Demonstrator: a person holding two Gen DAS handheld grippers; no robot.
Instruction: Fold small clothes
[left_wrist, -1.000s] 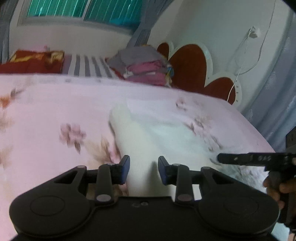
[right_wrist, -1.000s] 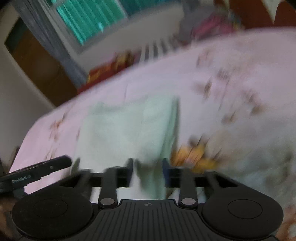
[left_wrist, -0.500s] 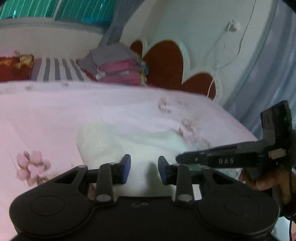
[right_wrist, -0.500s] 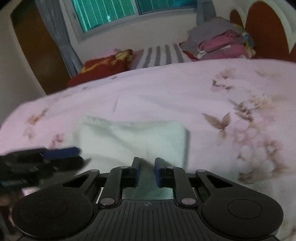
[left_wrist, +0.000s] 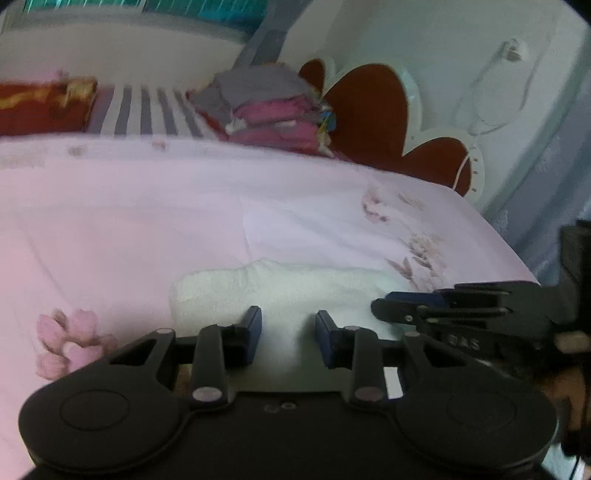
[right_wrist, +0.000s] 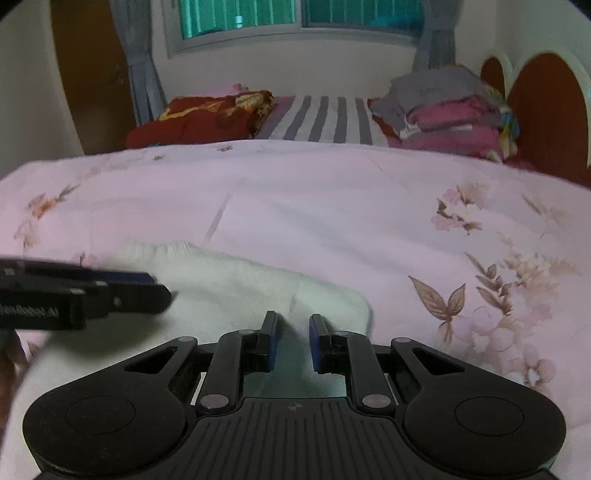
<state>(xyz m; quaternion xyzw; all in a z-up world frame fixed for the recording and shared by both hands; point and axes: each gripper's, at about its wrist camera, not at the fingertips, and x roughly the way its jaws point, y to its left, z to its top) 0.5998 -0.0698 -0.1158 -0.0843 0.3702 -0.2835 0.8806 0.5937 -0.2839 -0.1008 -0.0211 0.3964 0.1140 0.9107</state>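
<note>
A small white fuzzy garment (left_wrist: 295, 291) lies folded on the pink floral bedspread (left_wrist: 147, 221); it also shows in the right wrist view (right_wrist: 240, 291). My left gripper (left_wrist: 287, 332) is open, low over the garment's near edge, with nothing between its fingers. My right gripper (right_wrist: 291, 341) is open with a narrower gap, over the garment's right part, empty. Each gripper shows in the other's view: the right one at the right edge (left_wrist: 461, 310), the left one at the left edge (right_wrist: 85, 295).
A stack of folded grey and pink clothes (right_wrist: 447, 114) sits at the bed's far side by the red and white headboard (left_wrist: 388, 122). A striped pillow (right_wrist: 317, 118) and a red blanket (right_wrist: 207, 118) lie under the window. Curtains hang at the right.
Both grippers have dropped lower and closer to the white garment. The right gripper's jaws have opened slightly from half a second ago. The garment lies still.
</note>
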